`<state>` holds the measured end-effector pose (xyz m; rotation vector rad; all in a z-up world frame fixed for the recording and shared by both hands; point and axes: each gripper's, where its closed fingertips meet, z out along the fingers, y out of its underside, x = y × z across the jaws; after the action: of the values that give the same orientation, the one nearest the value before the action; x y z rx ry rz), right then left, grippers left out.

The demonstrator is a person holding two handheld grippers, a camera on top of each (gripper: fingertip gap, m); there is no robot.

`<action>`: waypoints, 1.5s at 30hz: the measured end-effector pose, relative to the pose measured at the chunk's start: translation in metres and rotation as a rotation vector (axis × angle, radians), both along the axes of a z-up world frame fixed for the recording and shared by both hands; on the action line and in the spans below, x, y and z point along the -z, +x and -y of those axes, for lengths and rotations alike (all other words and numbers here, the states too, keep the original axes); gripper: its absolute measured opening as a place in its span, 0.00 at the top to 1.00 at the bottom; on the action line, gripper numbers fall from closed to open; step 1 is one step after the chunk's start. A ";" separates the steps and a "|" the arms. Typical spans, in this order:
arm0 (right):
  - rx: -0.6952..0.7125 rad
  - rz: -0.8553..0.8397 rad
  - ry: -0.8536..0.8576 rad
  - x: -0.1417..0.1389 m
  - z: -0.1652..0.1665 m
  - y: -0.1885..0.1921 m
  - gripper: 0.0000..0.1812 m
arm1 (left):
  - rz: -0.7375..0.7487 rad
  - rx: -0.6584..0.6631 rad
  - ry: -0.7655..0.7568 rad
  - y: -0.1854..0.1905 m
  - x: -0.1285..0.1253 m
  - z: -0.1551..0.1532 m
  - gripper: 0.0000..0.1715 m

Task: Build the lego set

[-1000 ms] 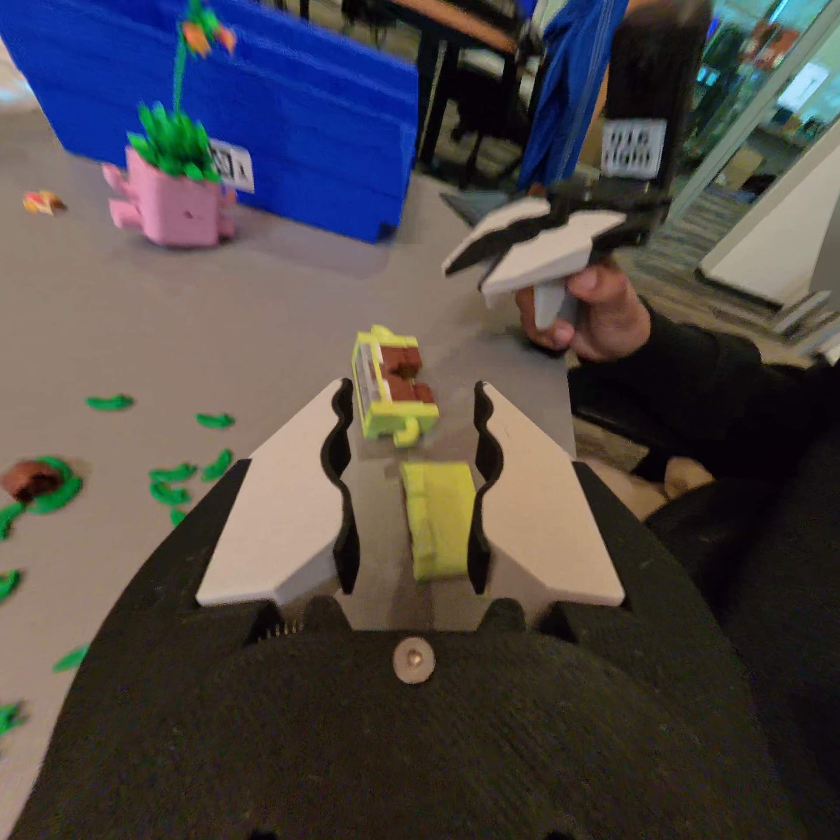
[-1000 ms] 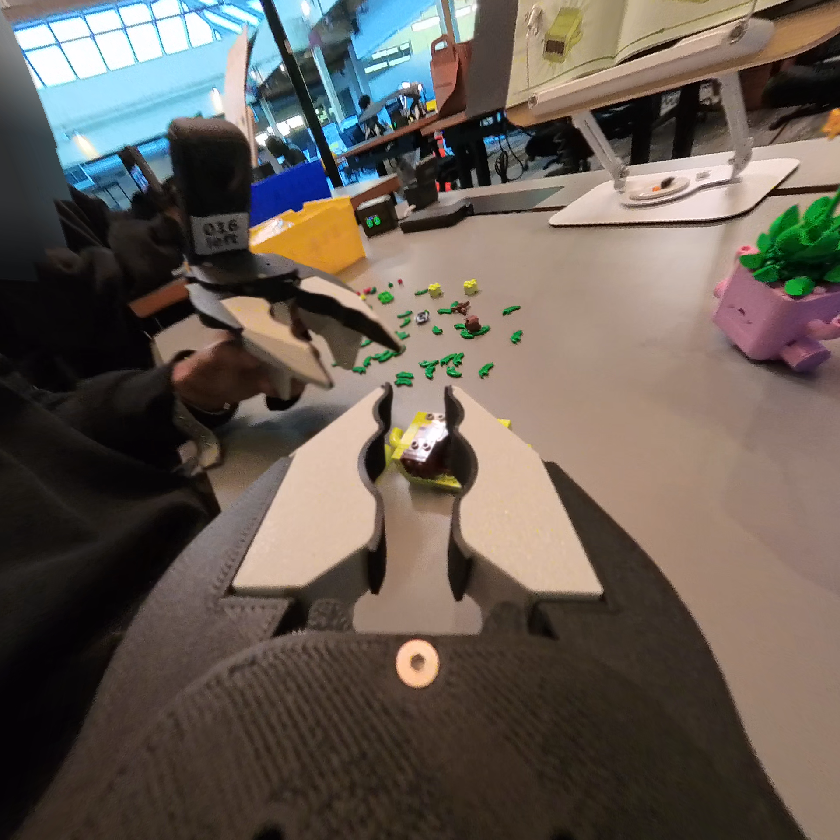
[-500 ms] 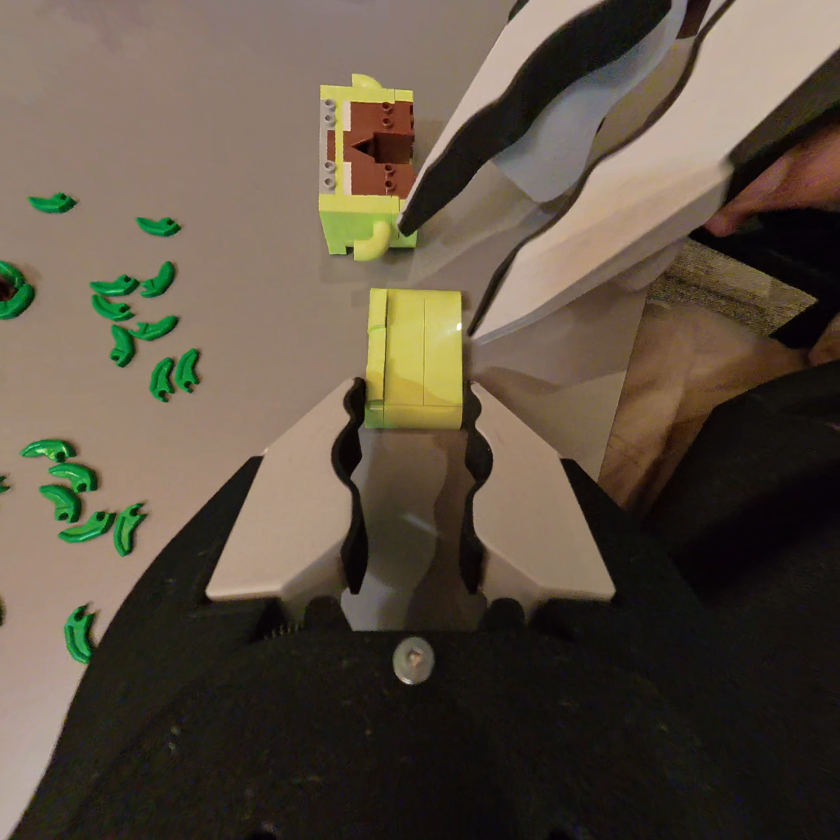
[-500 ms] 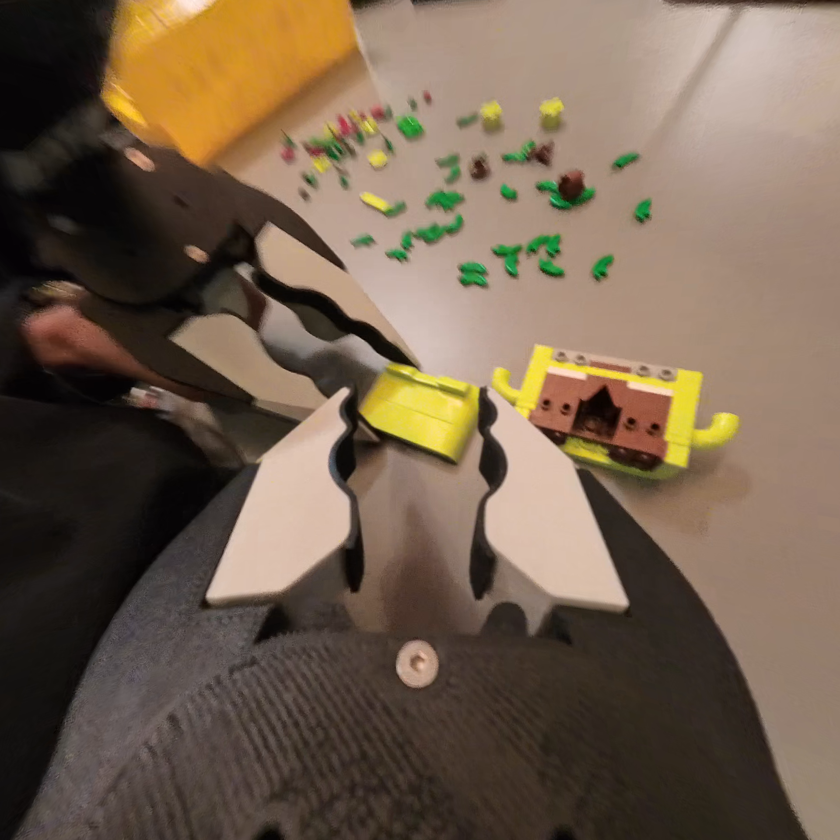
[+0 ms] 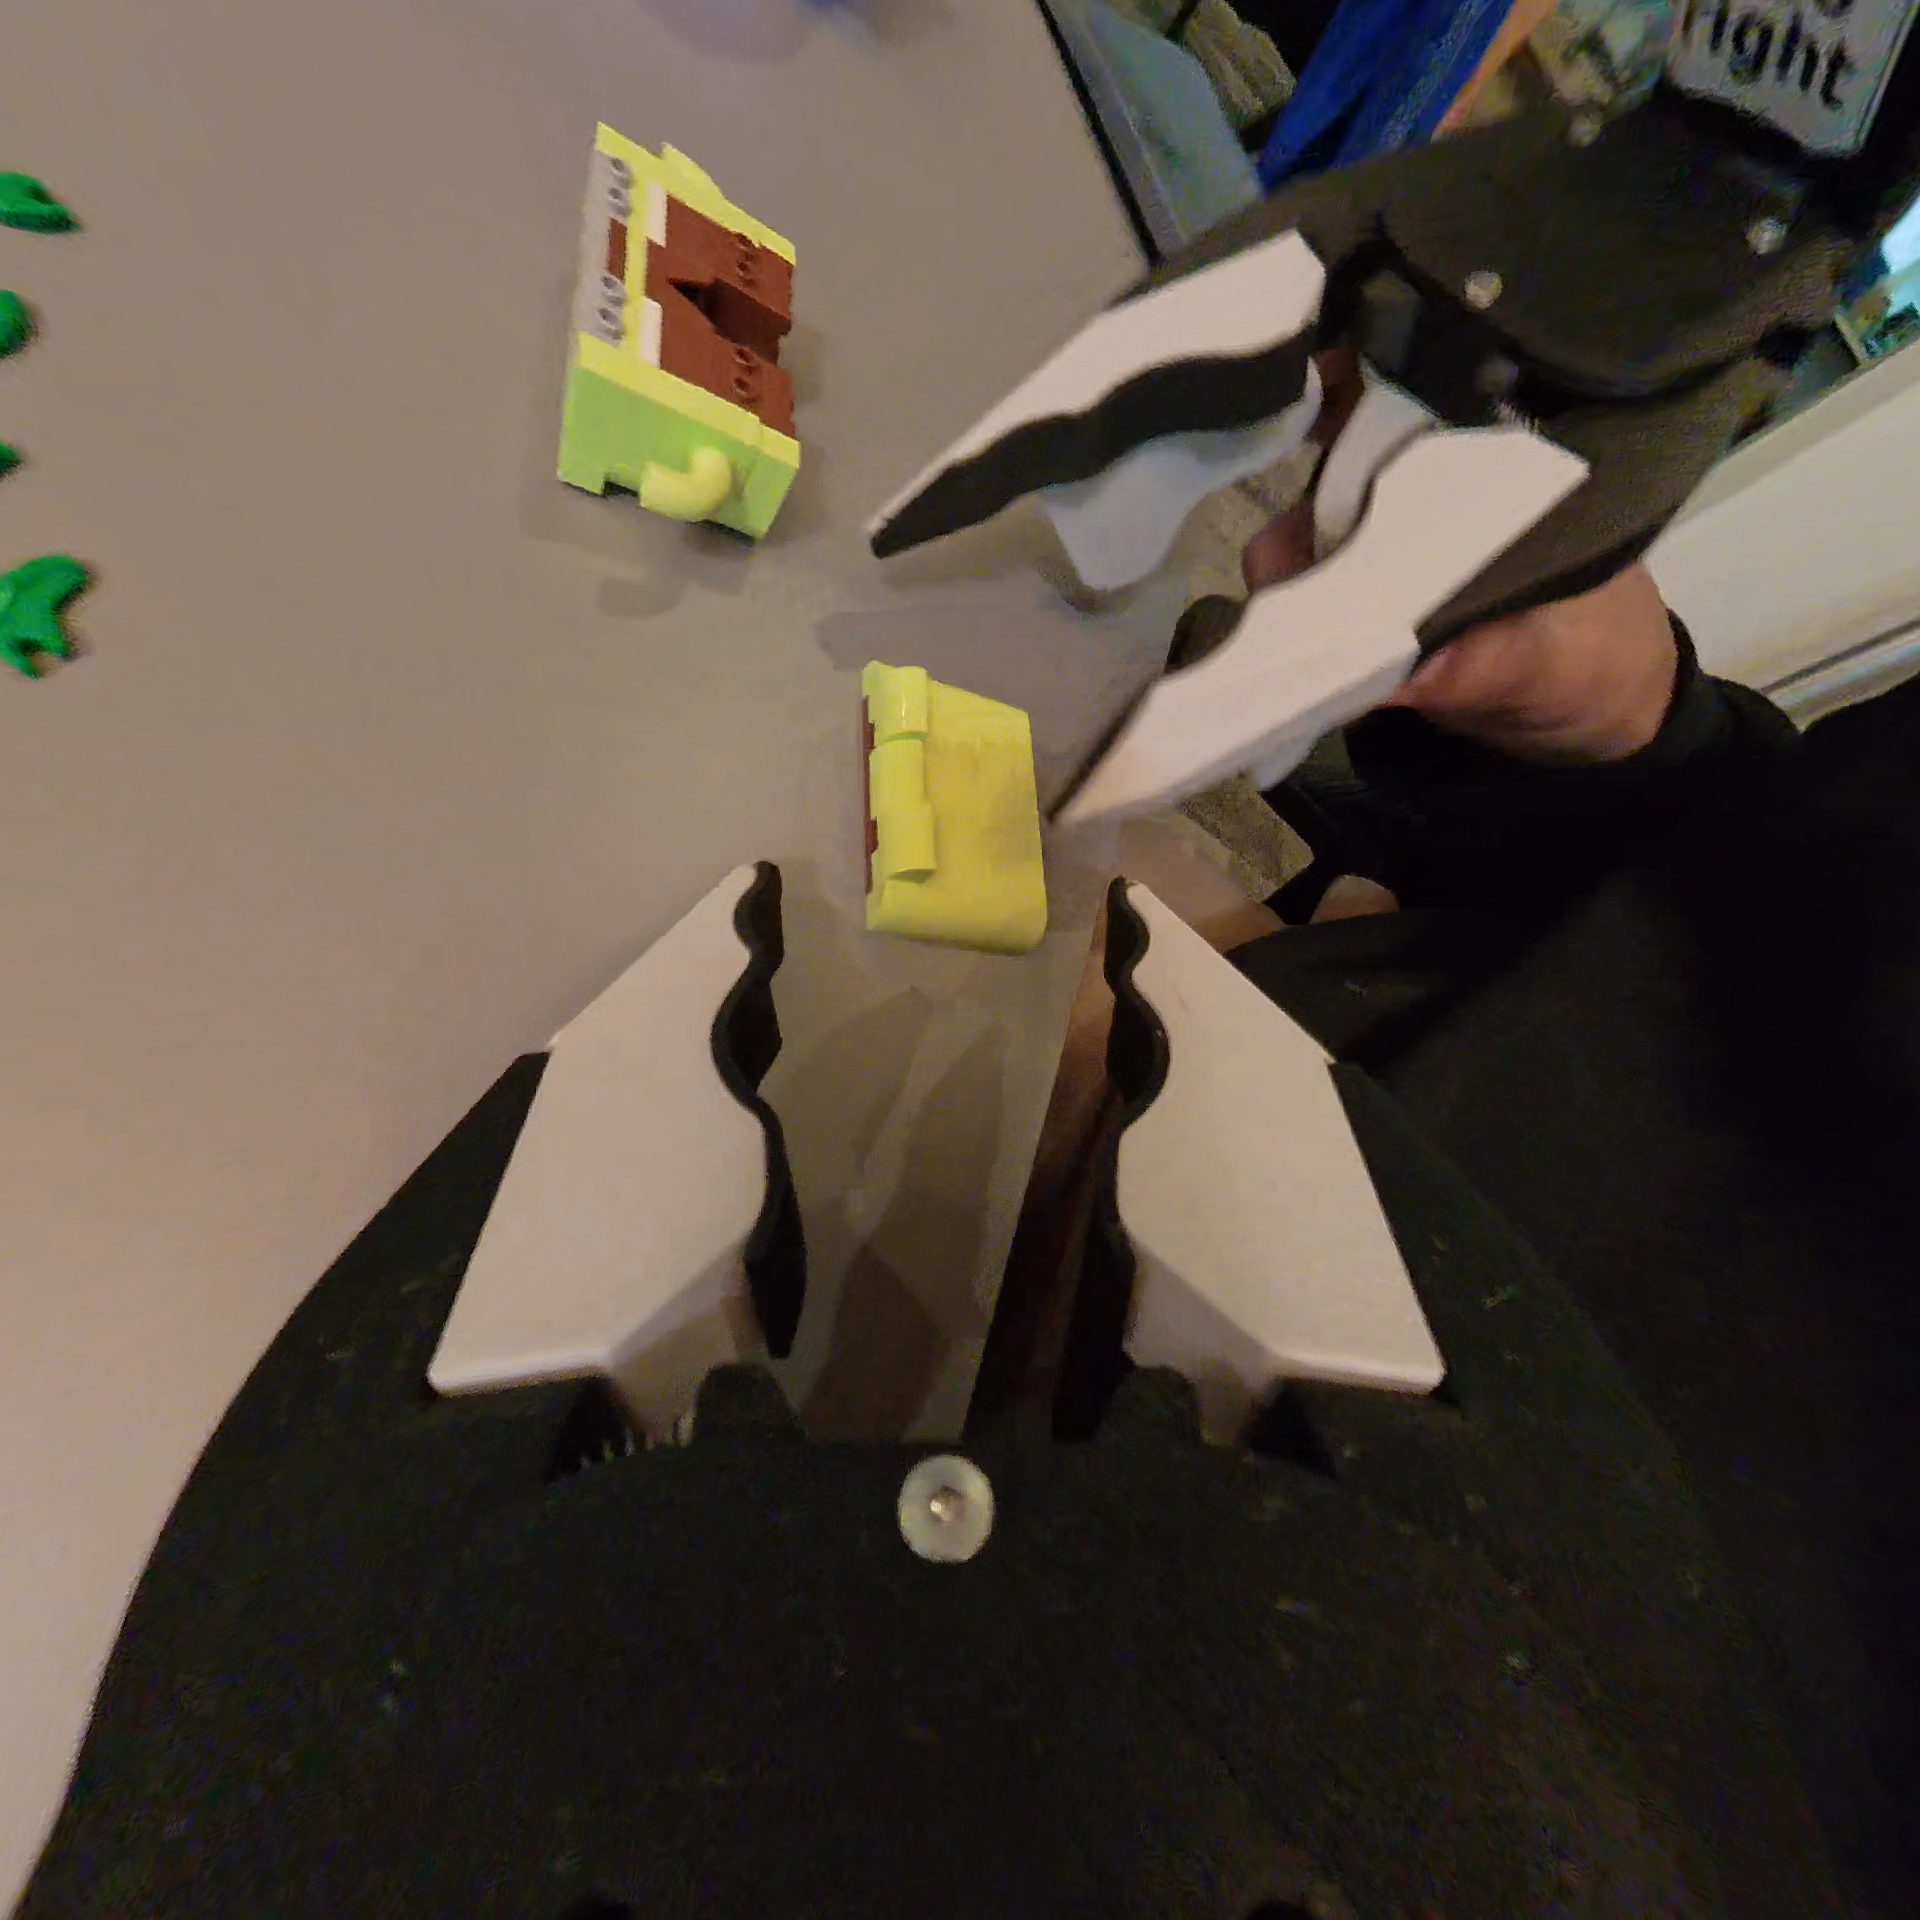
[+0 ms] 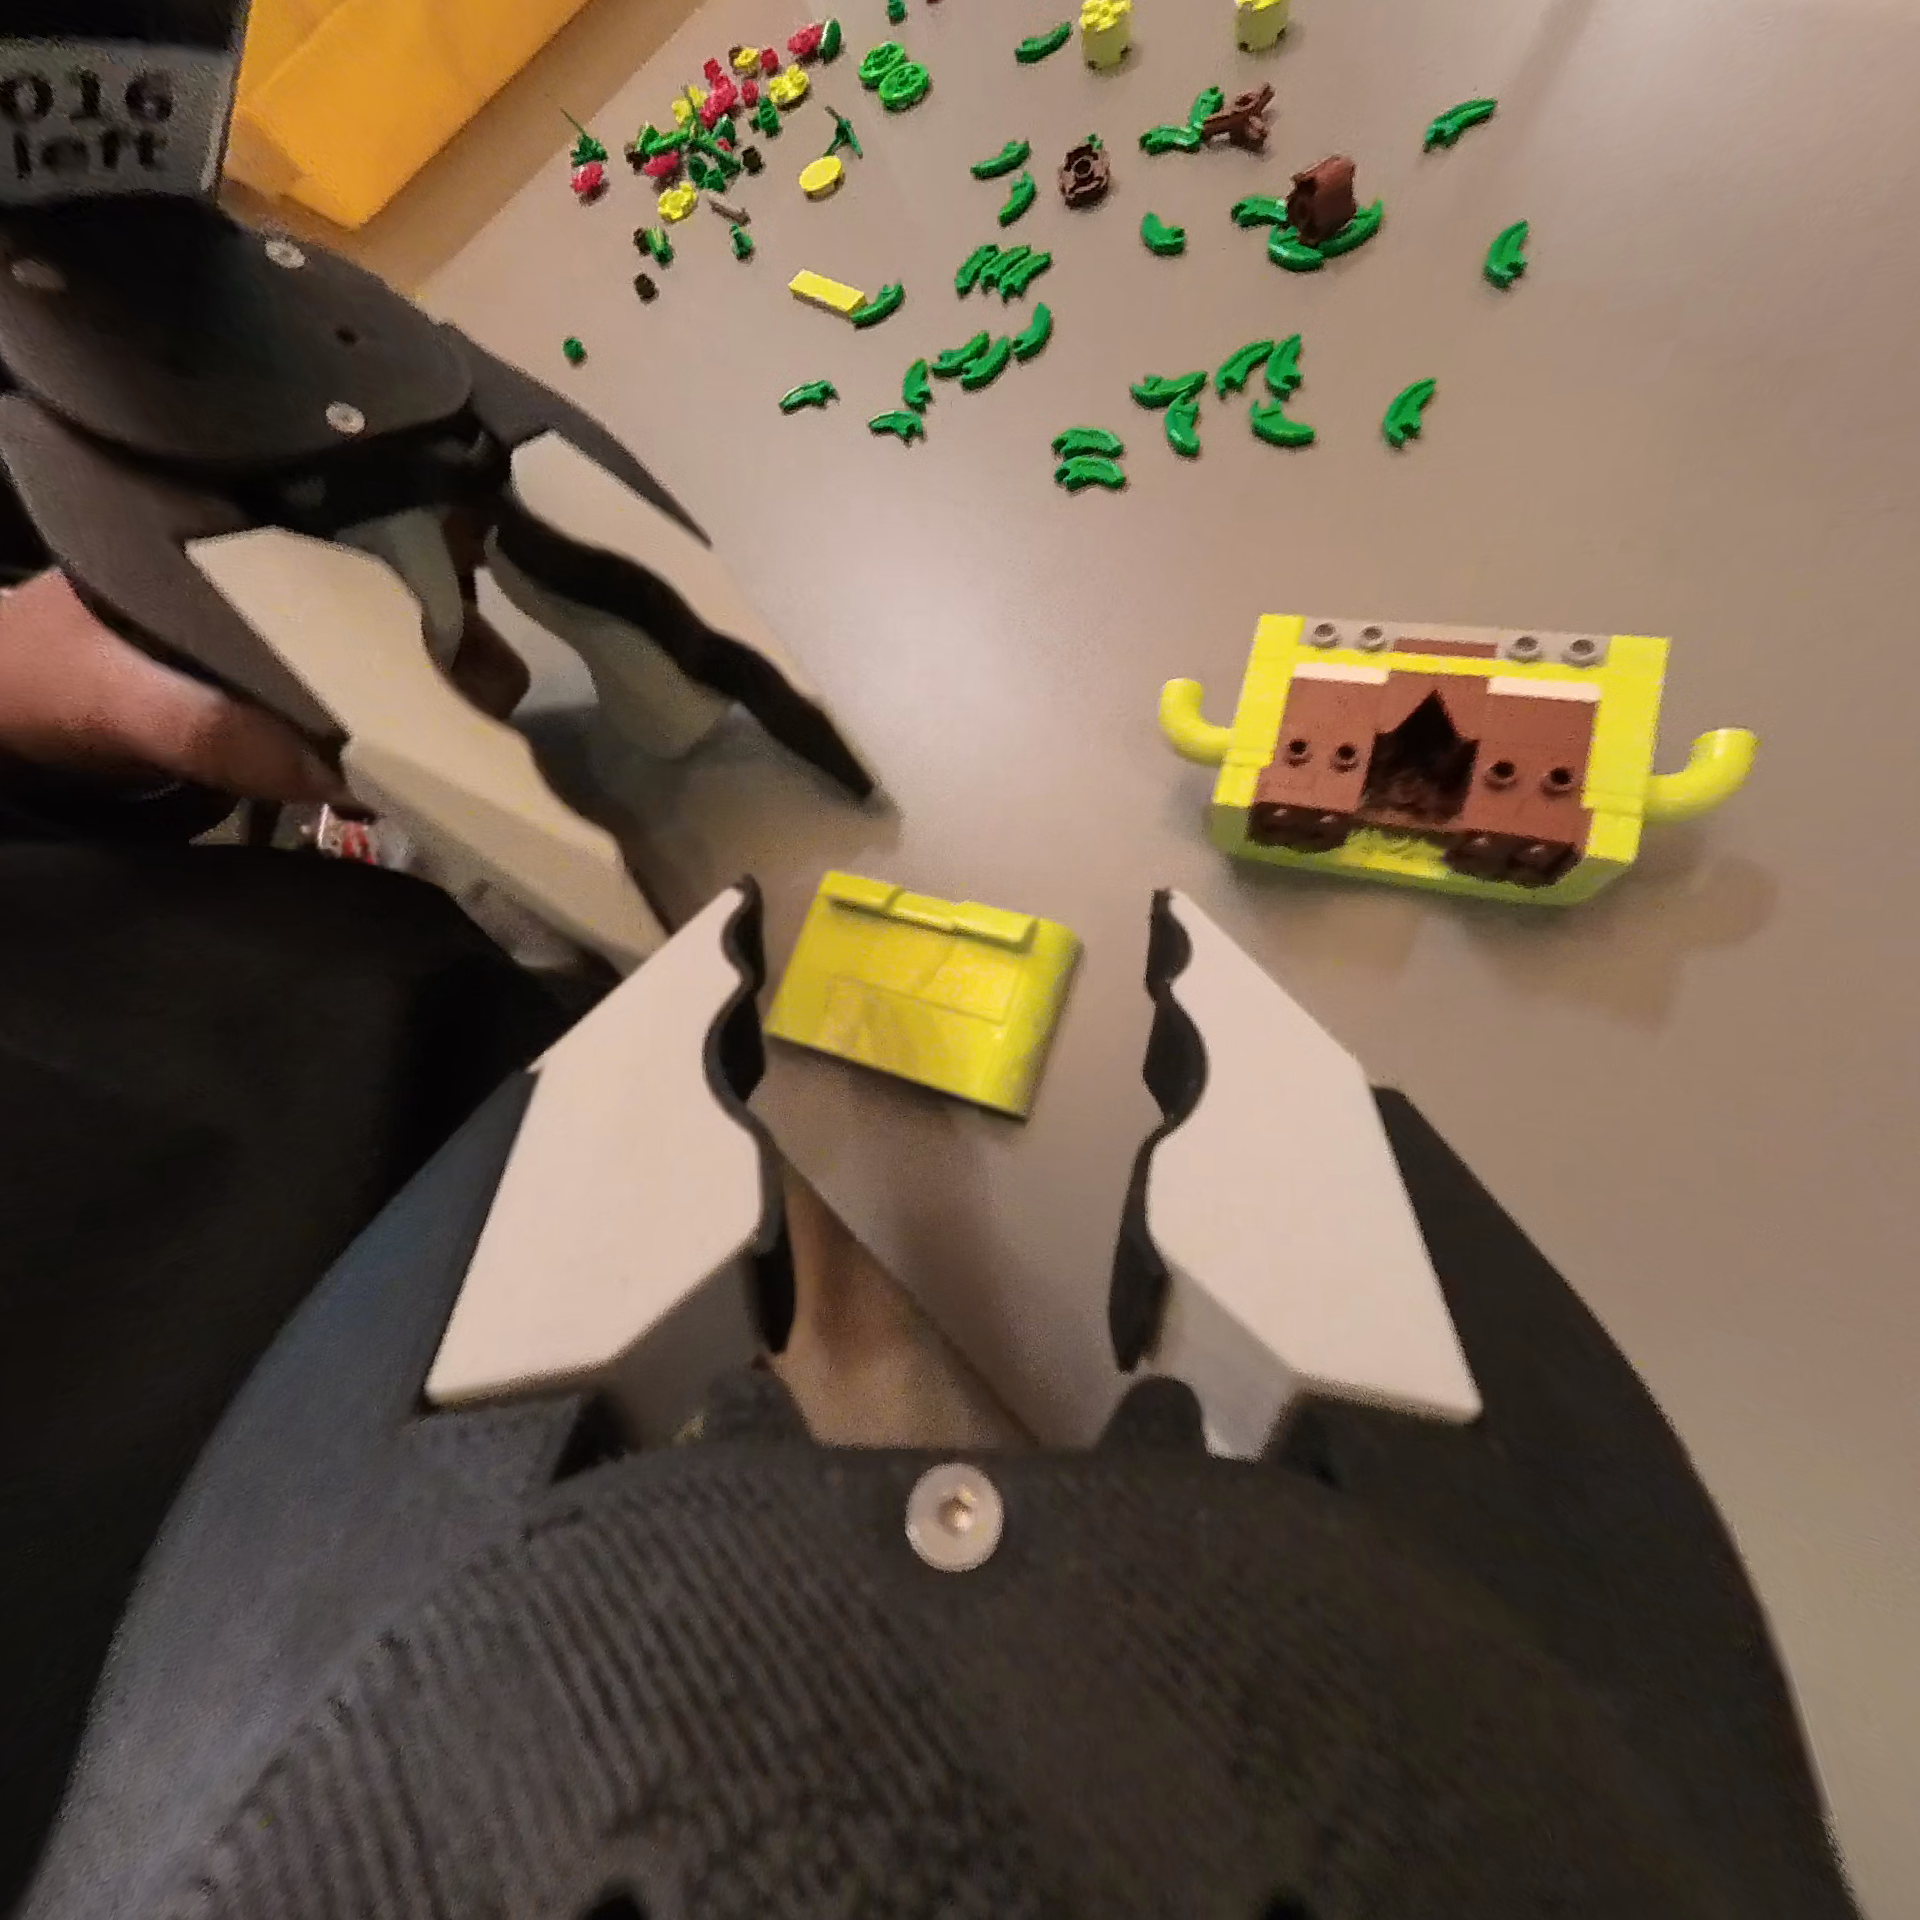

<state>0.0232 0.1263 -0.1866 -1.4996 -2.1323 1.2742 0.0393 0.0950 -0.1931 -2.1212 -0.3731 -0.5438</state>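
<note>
A flat lime-green panel [image 5: 951, 810] lies loose on the grey table, just ahead of my left gripper [image 5: 940, 888], which is open and empty. A lime and brown block assembly with two curved lime horns [image 5: 681, 332] lies on the table farther out. My right gripper [image 6: 951, 896] is open wide and empty, its tips on either side of the panel [image 6: 925, 997] without touching it. The assembly [image 6: 1444, 758] is to its upper right. The right gripper [image 5: 977, 675] shows open in the left wrist view, and the left gripper [image 6: 753, 862] shows open in the right wrist view.
Several green leaf pieces [image 6: 1174, 405] and a pile of small coloured pieces [image 6: 717, 125] are scattered farther out. A yellow bin [image 6: 364, 104] stands at the far left. A hand [image 5: 1538, 675] holds the right gripper. The table edge [image 5: 1101, 208] runs close beside the panel.
Both grippers have tilted down over the table and closed in on the lime panel. The right gripper has opened wider. The left has drawn back, so the panel now lies ahead of its tips.
</note>
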 end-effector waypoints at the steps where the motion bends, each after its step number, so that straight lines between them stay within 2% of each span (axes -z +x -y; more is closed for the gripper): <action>1: 0.009 -0.009 0.013 0.000 0.004 0.003 0.56 | 0.002 -0.008 0.019 -0.002 -0.003 0.001 0.64; 4: 0.058 -0.083 0.098 0.000 0.009 0.005 0.62 | -0.023 0.009 0.015 -0.007 -0.001 0.005 0.64; 6: 0.072 -0.090 0.175 0.006 0.008 0.004 0.59 | -0.045 0.028 0.008 -0.009 0.001 0.006 0.65; 8: 0.045 -0.055 0.167 0.014 0.012 0.008 0.49 | -0.037 0.050 0.054 -0.008 -0.009 0.005 0.64; 11: 0.048 -0.034 0.195 0.021 0.008 0.011 0.49 | -0.027 0.034 0.123 -0.013 -0.025 0.008 0.65; 13: 0.041 -0.028 0.209 0.025 0.008 0.013 0.52 | -0.034 0.018 0.138 -0.017 -0.028 0.011 0.65; 16: 0.037 -0.058 0.250 0.027 0.003 0.014 0.64 | -0.029 0.005 0.147 -0.019 -0.026 0.011 0.66; 20: 0.029 -0.053 0.242 0.025 -0.005 0.016 0.64 | -0.020 0.005 0.177 -0.020 -0.030 0.006 0.66; 22: 0.032 -0.087 0.188 0.014 -0.009 0.016 0.65 | -0.028 0.010 0.184 -0.022 -0.033 0.003 0.67; 23: 0.043 -0.119 0.152 0.005 -0.012 0.014 0.67 | -0.033 0.012 0.184 -0.024 -0.033 0.001 0.66; 24: 0.063 -0.168 0.122 -0.008 -0.019 0.011 0.98 | -0.038 0.013 0.185 -0.026 -0.034 -0.001 0.66; 25: 0.084 -0.227 0.091 -0.022 -0.027 0.007 1.00 | -0.042 0.017 0.189 -0.028 -0.035 -0.004 0.66; 27: 0.129 -0.239 0.070 -0.034 -0.045 -0.006 0.97 | -0.055 0.025 0.197 -0.034 -0.036 -0.013 0.65; 28: 0.138 -0.193 0.075 -0.030 -0.051 -0.011 0.88 | -0.066 0.026 0.181 -0.038 -0.033 -0.018 0.64; 29: 0.139 -0.173 0.069 -0.029 -0.053 -0.014 0.83 | -0.077 0.035 0.149 -0.040 -0.028 -0.021 0.63; 30: 0.124 -0.181 0.052 -0.030 -0.049 -0.014 0.83 | -0.089 0.046 0.116 -0.041 -0.022 -0.022 0.63; 33: 0.037 -0.209 0.025 -0.029 -0.023 -0.002 0.77 | -0.140 0.027 0.082 -0.044 -0.013 -0.015 0.63; 36: -0.070 -0.228 0.103 -0.013 0.004 0.016 0.71 | -0.129 -0.006 0.096 -0.046 -0.014 -0.004 0.65; 38: -0.115 -0.213 0.138 -0.001 0.021 0.025 0.69 | -0.117 -0.043 0.133 -0.054 -0.019 0.000 0.66; 42: -0.171 -0.194 0.095 0.003 0.054 0.037 0.63 | -0.080 -0.112 0.229 -0.067 -0.035 0.001 0.67; 45: -0.183 -0.180 0.154 0.010 0.060 0.036 0.59 | -0.082 -0.123 0.260 -0.068 -0.041 0.001 0.67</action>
<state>0.0597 0.0663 -0.1971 -1.1071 -2.2311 1.2189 -0.0288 0.0936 -0.1526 -1.8509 -0.3630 -0.4090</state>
